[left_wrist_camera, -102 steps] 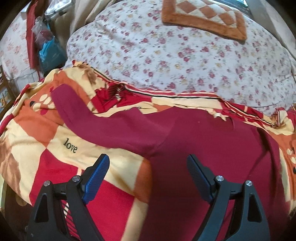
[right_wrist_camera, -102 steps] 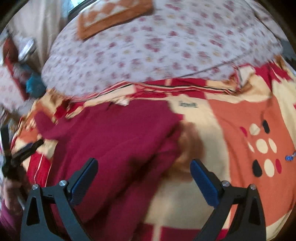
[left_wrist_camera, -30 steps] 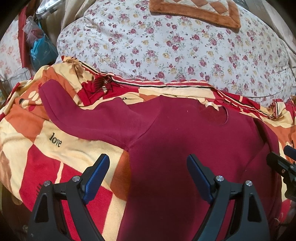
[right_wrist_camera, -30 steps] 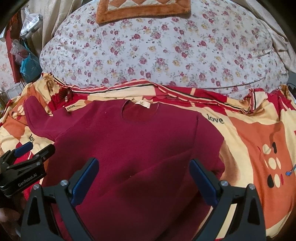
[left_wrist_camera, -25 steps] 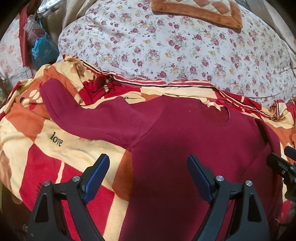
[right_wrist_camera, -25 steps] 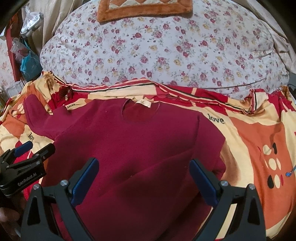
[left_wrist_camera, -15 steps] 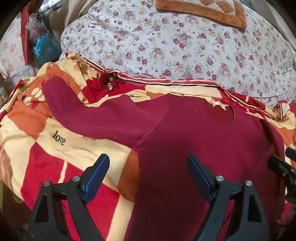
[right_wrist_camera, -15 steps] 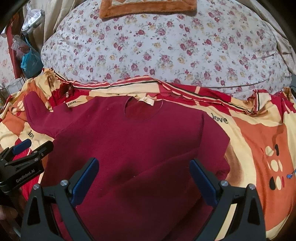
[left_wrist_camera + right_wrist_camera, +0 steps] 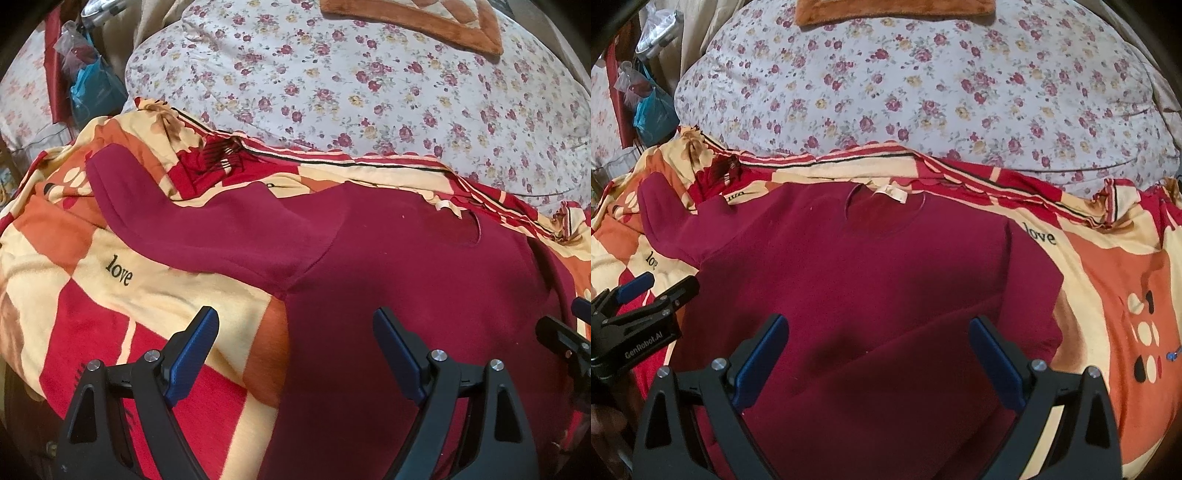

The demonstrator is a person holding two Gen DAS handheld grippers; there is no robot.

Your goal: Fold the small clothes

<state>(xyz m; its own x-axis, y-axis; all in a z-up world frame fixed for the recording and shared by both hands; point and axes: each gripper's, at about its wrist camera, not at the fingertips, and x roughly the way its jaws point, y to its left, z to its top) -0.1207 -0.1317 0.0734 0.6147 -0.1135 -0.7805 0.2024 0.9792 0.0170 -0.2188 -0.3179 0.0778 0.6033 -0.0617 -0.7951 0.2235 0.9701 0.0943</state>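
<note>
A dark red long-sleeved top (image 9: pixel 871 280) lies flat on the patterned bedspread, neckline with a white label (image 9: pixel 892 194) pointing away from me. Its left sleeve (image 9: pixel 207 229) stretches out to the left; the right sleeve (image 9: pixel 923 347) is folded diagonally across the body. My left gripper (image 9: pixel 295 332) hovers open over the top's left side seam below the armpit, with nothing between the fingers. My right gripper (image 9: pixel 877 334) stands open above the folded sleeve, also holding nothing. The left gripper (image 9: pixel 646 291) shows at the left edge of the right wrist view.
The red, orange and cream bedspread (image 9: pixel 110 295) with "love" printed on it covers the bed. A large floral quilt bundle (image 9: pixel 923 92) rises behind, with an orange-bordered cushion (image 9: pixel 424 22) on top. Bags and a blue pouch (image 9: pixel 92 92) hang at far left.
Both views have slid slightly toward the right and closer to the top. The garment lies as before, and both grippers stay open.
</note>
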